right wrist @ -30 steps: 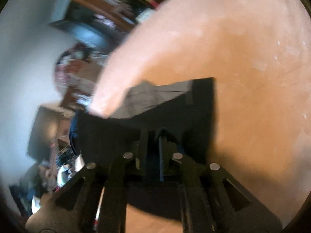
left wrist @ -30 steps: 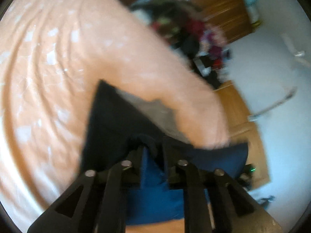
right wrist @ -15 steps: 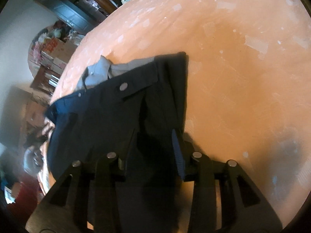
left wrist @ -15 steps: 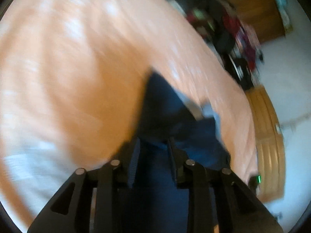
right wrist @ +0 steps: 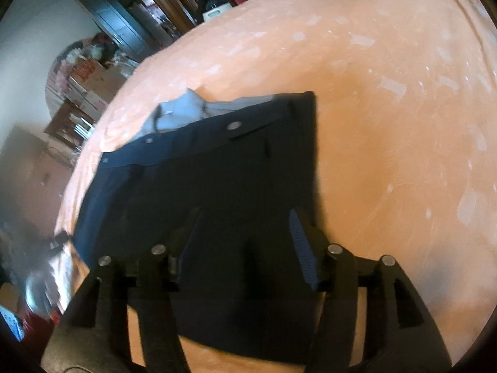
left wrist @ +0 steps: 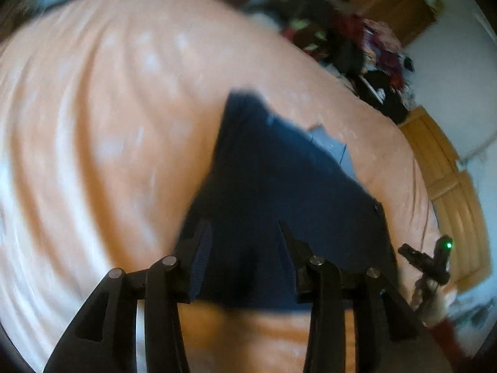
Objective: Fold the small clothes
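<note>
A pair of dark navy shorts (right wrist: 217, 186) lies flat on the orange bedspread (right wrist: 388, 124), folded once, so that the waistband is at the far end. The right wrist view shows it sharply: a metal snap button (right wrist: 233, 126) sits on the waistband at about 12 o'clock from the gripper, and a grey inner lining (right wrist: 183, 113) comes out behind the waistband toward 11 o'clock. The right gripper (right wrist: 245, 242) hangs over the near part of the shorts with its jaws spread wide; nothing is between them, and the blue ribbed pad of one finger (right wrist: 303, 248) is seen clearly at 2 o'clock from the picture's middle.

The left wrist view is blurred and does not show the button, only the dark cloth and a small grey piece of lining at about 1 o'clock. The left gripper (left wrist: 245, 255) is also released, its two fingers standing apart above the near edge of the shorts, and no cloth is pinched. Only this view shows the other tool: at 4 o'clock, beyond the side edge of the shorts, a hand (left wrist: 430, 301) holds a black handle with a small green light (left wrist: 448, 244). It also shows a pile of clothes (left wrist: 366, 46) at 1 o'clock, past the bed, and wooden furniture (left wrist: 447, 180) at 3 o'clock. The right wrist view shows instead stacked boxes (right wrist: 90, 84) at 10 o'clock, beside the bed.
</note>
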`<state>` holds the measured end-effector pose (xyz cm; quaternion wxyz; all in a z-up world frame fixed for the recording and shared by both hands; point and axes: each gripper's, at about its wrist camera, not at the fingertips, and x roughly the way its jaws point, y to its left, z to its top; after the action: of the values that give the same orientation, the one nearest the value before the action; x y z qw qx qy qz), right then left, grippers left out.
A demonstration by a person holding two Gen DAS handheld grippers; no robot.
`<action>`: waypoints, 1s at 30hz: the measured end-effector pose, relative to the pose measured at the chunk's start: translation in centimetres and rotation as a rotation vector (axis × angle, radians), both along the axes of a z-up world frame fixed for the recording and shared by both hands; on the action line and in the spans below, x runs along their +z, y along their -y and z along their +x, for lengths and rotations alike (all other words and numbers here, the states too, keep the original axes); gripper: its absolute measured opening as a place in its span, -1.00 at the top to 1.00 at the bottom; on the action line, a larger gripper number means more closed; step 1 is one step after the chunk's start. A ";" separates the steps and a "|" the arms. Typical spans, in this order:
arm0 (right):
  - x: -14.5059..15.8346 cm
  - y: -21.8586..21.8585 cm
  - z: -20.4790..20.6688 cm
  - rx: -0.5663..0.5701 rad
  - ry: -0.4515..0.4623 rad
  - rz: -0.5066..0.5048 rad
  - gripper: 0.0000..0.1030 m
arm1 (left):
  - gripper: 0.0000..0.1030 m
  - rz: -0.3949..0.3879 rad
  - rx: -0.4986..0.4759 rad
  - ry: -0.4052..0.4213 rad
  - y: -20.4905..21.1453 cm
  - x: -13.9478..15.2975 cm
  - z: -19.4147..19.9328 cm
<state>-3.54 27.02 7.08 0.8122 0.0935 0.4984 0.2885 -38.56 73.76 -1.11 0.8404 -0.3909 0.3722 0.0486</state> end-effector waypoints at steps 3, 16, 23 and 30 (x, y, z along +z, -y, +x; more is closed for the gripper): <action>0.3 -0.1 -2.5 -0.010 0.011 0.026 -0.36 | 0.01 -0.059 0.020 0.060 2.8 -0.7 -2.7; 4.8 -8.3 -5.7 0.121 0.079 0.043 -0.49 | -0.12 -0.120 0.318 0.171 0.0 -5.4 1.3; 6.7 -25.9 -3.3 0.353 0.097 0.014 -0.53 | 0.95 0.054 0.226 0.190 0.8 -3.0 3.7; 4.3 -46.9 -2.1 0.631 -0.074 -0.170 -0.62 | 0.92 0.448 0.027 0.189 7.2 1.5 6.5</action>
<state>-5.68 73.90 11.34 0.6689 -0.1234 0.5541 0.4799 -32.11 66.56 0.34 0.9365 -0.2026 0.2667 0.1042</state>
